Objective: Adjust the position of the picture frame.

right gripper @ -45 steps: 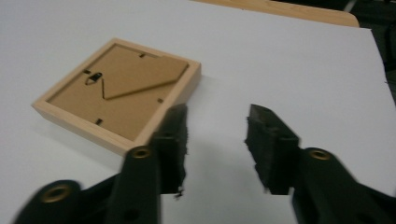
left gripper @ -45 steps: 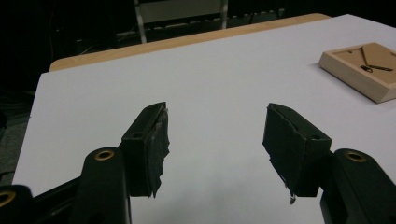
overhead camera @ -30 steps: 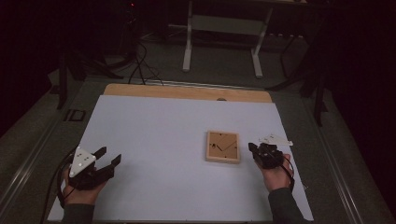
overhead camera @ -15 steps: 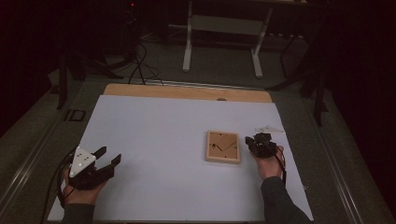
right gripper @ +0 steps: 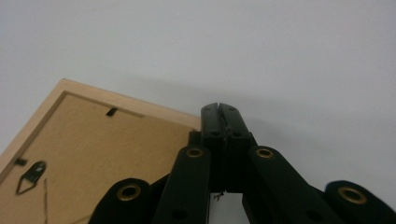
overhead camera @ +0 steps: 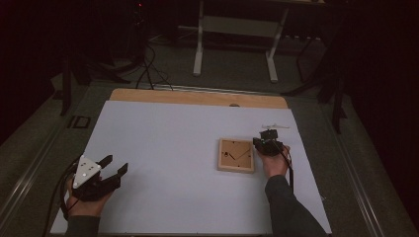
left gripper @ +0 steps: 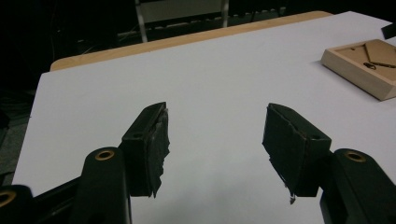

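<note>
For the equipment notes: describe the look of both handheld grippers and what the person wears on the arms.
Both are black with two linked jaws and brass-coloured rivets. The left gripper carries a grey three-cornered plate with dots; its pads look frayed. A black cable trails from each, as on the right gripper. The sleeves are dark.

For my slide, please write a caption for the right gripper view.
Right gripper, fingers shut, poised at the edge of a face-down wooden picture frame on the white table.

White table cover (overhead camera: 168, 143) fills centre of frame, wooden strip along its far edge. Wooden frame (overhead camera: 236, 155) lies flat right of centre, back up. Right gripper (overhead camera: 265, 143) just beside frame's right edge, jaws together. Left gripper (overhead camera: 114, 165) lower left, jaws apart, well clear of frame.
</note>
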### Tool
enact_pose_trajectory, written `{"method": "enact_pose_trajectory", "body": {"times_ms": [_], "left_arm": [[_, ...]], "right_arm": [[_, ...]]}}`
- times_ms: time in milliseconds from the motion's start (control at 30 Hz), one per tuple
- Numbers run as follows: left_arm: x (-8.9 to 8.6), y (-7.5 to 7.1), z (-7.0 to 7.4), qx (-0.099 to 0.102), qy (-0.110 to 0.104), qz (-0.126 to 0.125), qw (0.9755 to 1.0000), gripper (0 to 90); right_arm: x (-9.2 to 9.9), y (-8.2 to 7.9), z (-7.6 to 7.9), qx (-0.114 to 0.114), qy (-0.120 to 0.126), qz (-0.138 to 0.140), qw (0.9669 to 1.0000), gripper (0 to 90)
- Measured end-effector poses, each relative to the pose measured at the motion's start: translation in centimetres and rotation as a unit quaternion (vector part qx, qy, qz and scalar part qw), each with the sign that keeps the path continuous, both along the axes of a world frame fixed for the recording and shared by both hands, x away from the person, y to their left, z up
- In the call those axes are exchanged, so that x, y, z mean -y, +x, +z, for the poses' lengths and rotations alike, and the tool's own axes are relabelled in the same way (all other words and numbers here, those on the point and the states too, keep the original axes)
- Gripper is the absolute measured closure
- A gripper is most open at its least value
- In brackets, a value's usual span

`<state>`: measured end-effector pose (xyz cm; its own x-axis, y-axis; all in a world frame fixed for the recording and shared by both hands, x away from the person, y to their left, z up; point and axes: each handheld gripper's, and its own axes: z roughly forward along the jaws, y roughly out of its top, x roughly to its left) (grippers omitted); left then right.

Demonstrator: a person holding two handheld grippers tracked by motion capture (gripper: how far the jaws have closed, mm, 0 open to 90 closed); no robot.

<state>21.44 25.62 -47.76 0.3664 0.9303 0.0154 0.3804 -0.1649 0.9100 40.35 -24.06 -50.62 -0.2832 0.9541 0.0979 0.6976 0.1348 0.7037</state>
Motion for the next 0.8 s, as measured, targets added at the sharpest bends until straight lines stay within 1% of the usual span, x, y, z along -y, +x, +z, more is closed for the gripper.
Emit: {"method": "enact_pose_trajectory", "body": {"times_ms": [67, 167, 233, 400, 467, 633, 800], "left_arm": [[0.0, 0.0, 0.0, 0.000, 0.000, 0.001, 1.0000, 40.6], [-0.1, 0.0, 0.0, 0.001, -0.001, 0.002, 1.0000, 40.6], [-0.1, -0.1, 0.1, 0.002, -0.002, 0.002, 1.0000, 40.6], [-0.2, -0.1, 0.1, 0.002, -0.002, 0.004, 1.0000, 40.6], [-0.2, -0.1, 0.1, 0.002, -0.003, 0.004, 1.0000, 40.6], [-0.2, -0.1, 0.1, 0.003, -0.002, 0.004, 1.0000, 40.6], [-0.2, -0.1, 0.1, 0.003, -0.002, 0.005, 1.0000, 40.6]], "right_arm": [[-0.1, 0.3, -0.2, -0.003, 0.001, -0.007, 1.0000, 89.7], [-0.3, 0.6, -0.3, -0.005, -0.007, -0.011, 0.9999, 89.8], [-0.2, 0.8, -0.4, -0.008, -0.007, -0.016, 0.9998, 89.8], [-0.2, 1.2, -0.6, -0.020, -0.003, -0.021, 0.9996, 89.8], [-0.3, 1.3, -0.6, -0.023, 0.003, -0.023, 0.9995, 89.9], [-1.2, 1.4, -0.6, -0.030, -0.001, -0.007, 0.9995, 89.8], [-3.4, 1.5, -0.5, -0.033, -0.008, 0.022, 0.9992, 89.8]]}}
